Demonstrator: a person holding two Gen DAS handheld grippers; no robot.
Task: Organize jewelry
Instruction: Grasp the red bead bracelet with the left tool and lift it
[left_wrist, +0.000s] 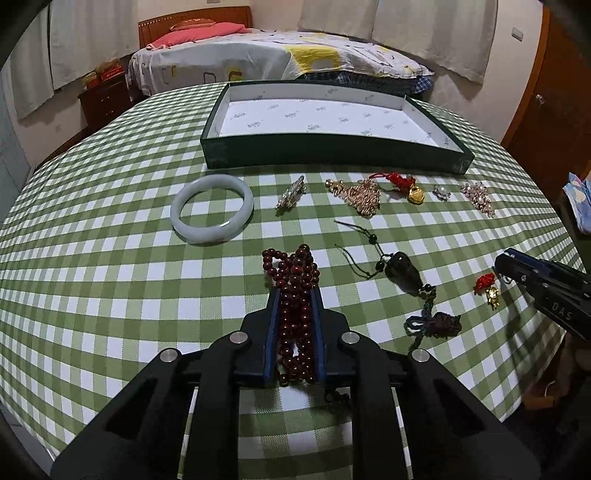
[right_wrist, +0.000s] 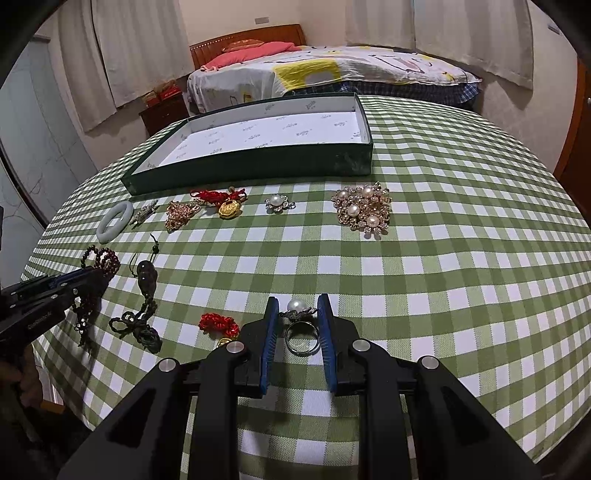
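My left gripper (left_wrist: 295, 293) is shut on a dark red bead bracelet (left_wrist: 295, 280) bunched between its blue pads, at the cloth. My right gripper (right_wrist: 297, 302) has its pads closed around a pearl ring (right_wrist: 300, 325) that touches both. An empty dark green box (left_wrist: 332, 151) with a white lining stands at the far side; it also shows in the right wrist view (right_wrist: 258, 166). Before the box lie a pale jade bangle (left_wrist: 212, 208), a silver brooch (left_wrist: 291, 192), a gold brooch (left_wrist: 364, 195), a red-corded gold lock charm (left_wrist: 410, 188), a small pearl flower (right_wrist: 279, 203) and a big pearl brooch (right_wrist: 364, 212).
A dark stone pendant on a green cord (left_wrist: 404, 275) and a red-knot gold charm (left_wrist: 487, 288) lie between the grippers. The green checked tablecloth (right_wrist: 443, 277) covers a round table. A bed (left_wrist: 277, 55) stands behind, a nightstand (left_wrist: 105, 98) at the left.
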